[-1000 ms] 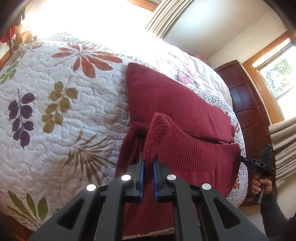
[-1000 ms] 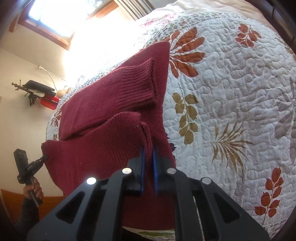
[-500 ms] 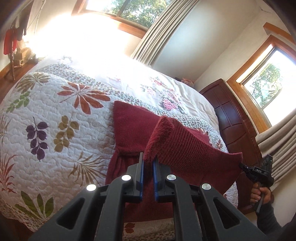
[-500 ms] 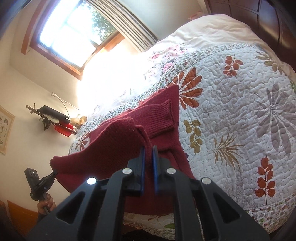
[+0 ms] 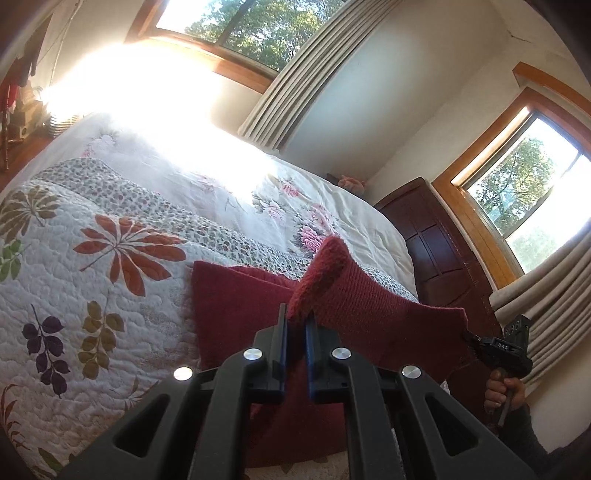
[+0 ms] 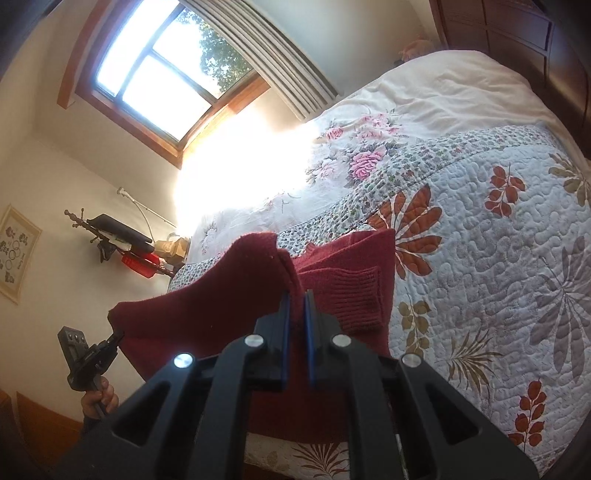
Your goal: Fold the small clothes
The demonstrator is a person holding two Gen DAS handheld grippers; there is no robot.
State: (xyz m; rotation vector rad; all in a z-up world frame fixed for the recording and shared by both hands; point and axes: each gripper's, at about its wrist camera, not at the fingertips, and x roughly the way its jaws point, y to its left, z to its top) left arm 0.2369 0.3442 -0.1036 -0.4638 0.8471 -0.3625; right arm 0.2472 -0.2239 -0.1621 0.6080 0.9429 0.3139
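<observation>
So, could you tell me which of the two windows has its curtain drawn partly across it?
The window beside the dark wooden headboard: its curtain bunches across its lower part. The other window, behind the bed, has its curtain hanging beside it, glass uncovered.

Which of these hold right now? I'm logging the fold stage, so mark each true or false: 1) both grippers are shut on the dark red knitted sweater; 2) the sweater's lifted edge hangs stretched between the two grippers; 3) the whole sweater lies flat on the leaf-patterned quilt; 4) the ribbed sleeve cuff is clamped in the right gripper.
1) True: the left gripper and the right gripper each pinch a corner of the dark red knitted sweater.
2) True.
3) False: the near edge is raised off the white leaf-patterned quilt; only the far part rests there.
4) False: the ribbed sleeve cuff lies on the sweater, beside the right gripper.
</observation>
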